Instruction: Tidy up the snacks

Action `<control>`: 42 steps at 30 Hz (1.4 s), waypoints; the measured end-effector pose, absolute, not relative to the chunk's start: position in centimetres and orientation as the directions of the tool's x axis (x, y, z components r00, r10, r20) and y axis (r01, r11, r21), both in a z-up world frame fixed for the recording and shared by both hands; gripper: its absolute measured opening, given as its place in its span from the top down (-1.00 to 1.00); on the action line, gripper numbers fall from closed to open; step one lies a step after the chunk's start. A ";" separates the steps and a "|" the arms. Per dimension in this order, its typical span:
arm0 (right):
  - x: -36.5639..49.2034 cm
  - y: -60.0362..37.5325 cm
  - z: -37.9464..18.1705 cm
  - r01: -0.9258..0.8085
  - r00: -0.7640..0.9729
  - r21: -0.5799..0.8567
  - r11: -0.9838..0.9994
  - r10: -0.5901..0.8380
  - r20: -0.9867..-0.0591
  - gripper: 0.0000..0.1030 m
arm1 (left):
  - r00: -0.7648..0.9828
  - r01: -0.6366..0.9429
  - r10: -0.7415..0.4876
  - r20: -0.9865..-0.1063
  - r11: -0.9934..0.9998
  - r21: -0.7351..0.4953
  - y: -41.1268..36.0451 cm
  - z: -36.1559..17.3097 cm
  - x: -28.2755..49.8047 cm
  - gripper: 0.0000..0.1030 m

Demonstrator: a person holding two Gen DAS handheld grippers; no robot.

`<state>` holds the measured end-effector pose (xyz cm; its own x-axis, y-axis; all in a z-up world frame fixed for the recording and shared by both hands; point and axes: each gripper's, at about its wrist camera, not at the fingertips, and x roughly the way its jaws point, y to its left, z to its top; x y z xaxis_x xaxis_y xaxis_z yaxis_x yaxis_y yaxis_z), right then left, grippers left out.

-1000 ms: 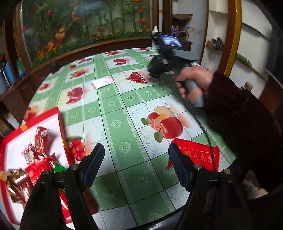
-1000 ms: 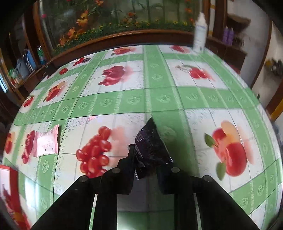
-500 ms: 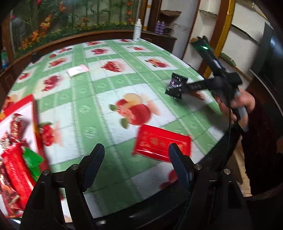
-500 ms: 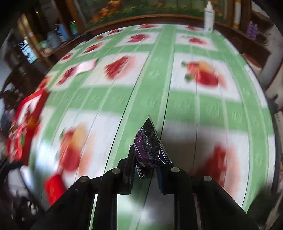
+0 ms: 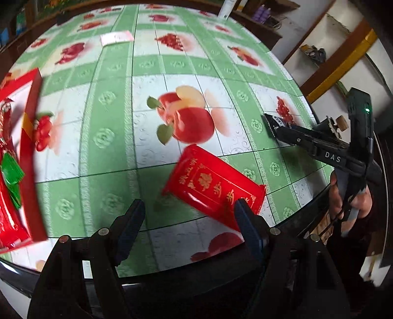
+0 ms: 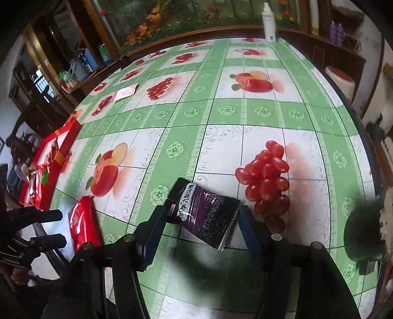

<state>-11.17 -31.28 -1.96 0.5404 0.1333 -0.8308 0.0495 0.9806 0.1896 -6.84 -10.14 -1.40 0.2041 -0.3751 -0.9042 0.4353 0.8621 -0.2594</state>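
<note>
Dark purple snack packet point(image 6: 206, 213) lies flat on the tablecloth point(image 6: 221, 117), between the fingers of the right gripper point(image 6: 196, 228). Jaws spread wide; packet sits in the gap. Whether the finger pads touch it cannot be told. Printed grape cluster just right of the packet. This spot is near the table's front edge point(image 6: 152, 292).

Red packet point(image 5: 216, 189) lies flat at the near table edge, one corner reaching between the fingers of the left gripper point(image 5: 189, 228). Left jaws also spread apart, pinching nothing; right finger overlaps the packet's near corner in the left wrist view, contact not resolvable. In that view the right gripper point(image 5: 272, 125) shows side-on by the right table rim, only a sliver of the dark packet visible at its tip.

Red tray point(image 5: 29, 157) with red and green wrapped snacks sits at the far left edge. Small pink-white packet point(image 5: 116, 38) lies well apart, across the table. White bottle point(image 6: 269, 22) stands at the far rim. Wide bare cloth in the centre between these items.
</note>
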 end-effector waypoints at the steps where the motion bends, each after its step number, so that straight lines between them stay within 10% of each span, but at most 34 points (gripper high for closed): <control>1: -11.3 -31.4 -2.0 0.047 0.547 0.194 0.980 0.137 -0.826 -0.24 | 0.184 0.429 -0.370 -0.910 0.864 -0.264 -10.5 -1.7 -6.7 -0.45; 15: -10.1 -31.0 -2.6 0.046 0.637 0.351 0.935 0.243 -0.731 -0.24 | 0.327 0.453 -0.214 -0.920 0.890 -0.046 -13.2 -2.5 -0.2 -0.53; 21: -9.2 -30.4 -2.6 0.031 0.644 0.368 0.929 0.262 -0.718 -0.50 | 0.354 0.499 -0.344 -0.870 0.856 -0.136 -11.2 0.5 -1.9 -0.53; 30: -9.2 -30.7 -2.7 0.019 0.646 0.399 0.917 0.293 -0.704 -0.58 | 0.535 0.817 -0.416 -0.735 0.477 0.324 -14.2 1.3 -10.8 -0.53; 42: -9.2 -31.3 -2.7 0.009 0.648 0.444 0.896 0.333 -0.685 -0.63 | 0.365 0.906 -0.409 -0.836 -0.049 0.420 -14.9 0.6 -11.1 -0.53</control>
